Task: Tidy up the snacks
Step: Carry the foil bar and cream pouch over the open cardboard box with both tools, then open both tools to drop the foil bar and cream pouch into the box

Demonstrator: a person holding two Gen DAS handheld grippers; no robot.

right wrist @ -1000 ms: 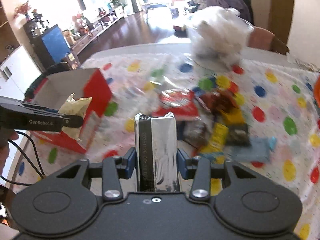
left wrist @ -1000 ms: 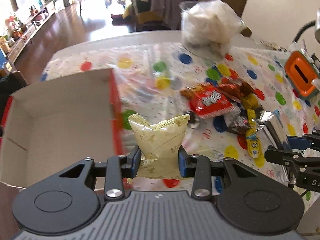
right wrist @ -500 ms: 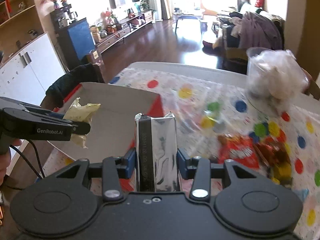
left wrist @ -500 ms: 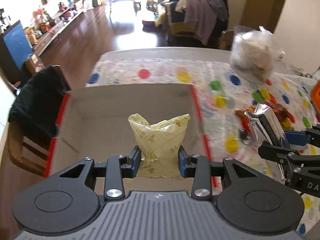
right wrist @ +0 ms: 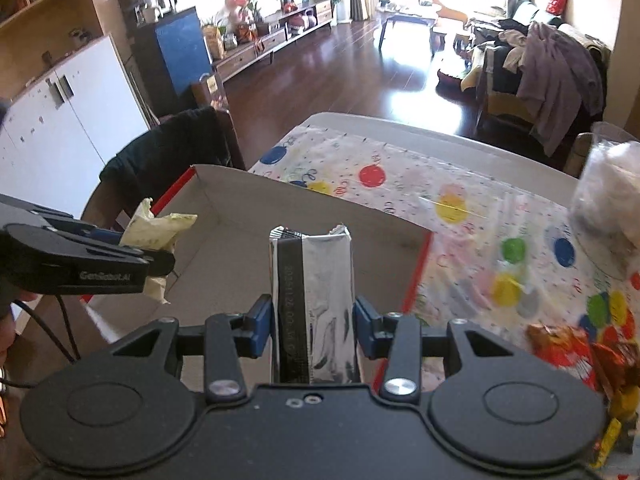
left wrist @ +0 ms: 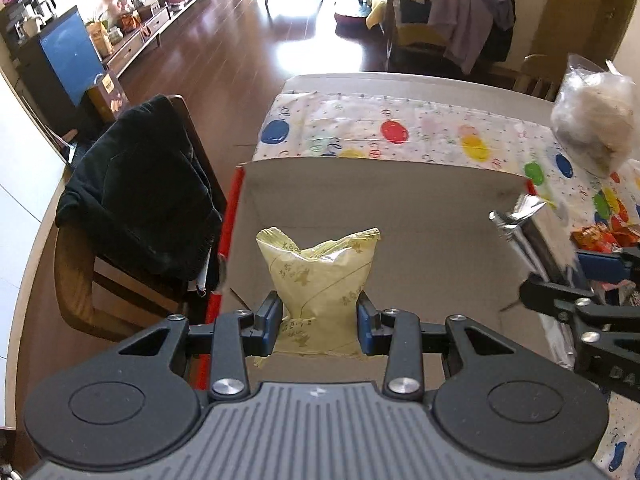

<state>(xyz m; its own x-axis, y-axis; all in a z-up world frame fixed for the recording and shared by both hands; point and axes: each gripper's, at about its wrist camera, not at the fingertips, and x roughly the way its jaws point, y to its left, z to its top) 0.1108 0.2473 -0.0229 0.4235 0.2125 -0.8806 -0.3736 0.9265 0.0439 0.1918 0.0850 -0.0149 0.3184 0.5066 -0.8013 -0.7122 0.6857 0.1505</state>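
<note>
My left gripper [left wrist: 319, 322] is shut on a pale yellow snack bag [left wrist: 320, 280] and holds it above the open cardboard box [left wrist: 384, 196] with red outer sides. My right gripper [right wrist: 314, 320] is shut on a silver foil snack pack [right wrist: 316, 300], held over the box's [right wrist: 280, 208] right part. In the left wrist view the right gripper [left wrist: 568, 280] and the foil pack [left wrist: 516, 220] show at the box's right edge. In the right wrist view the left gripper [right wrist: 132, 256] and the yellow bag [right wrist: 156, 228] show over the box's left side. The box inside looks bare.
A pile of red and yellow snack packets [right wrist: 580, 352] lies on the polka-dot tablecloth [right wrist: 460, 208] right of the box. A clear bag of white stuff [left wrist: 596, 120] stands at the far right. A wooden chair with a black garment [left wrist: 136, 200] stands left of the table.
Both grippers swung left, from over the snack pile to over the open box, each still holding its snack. The box now fills the middle of both views.
</note>
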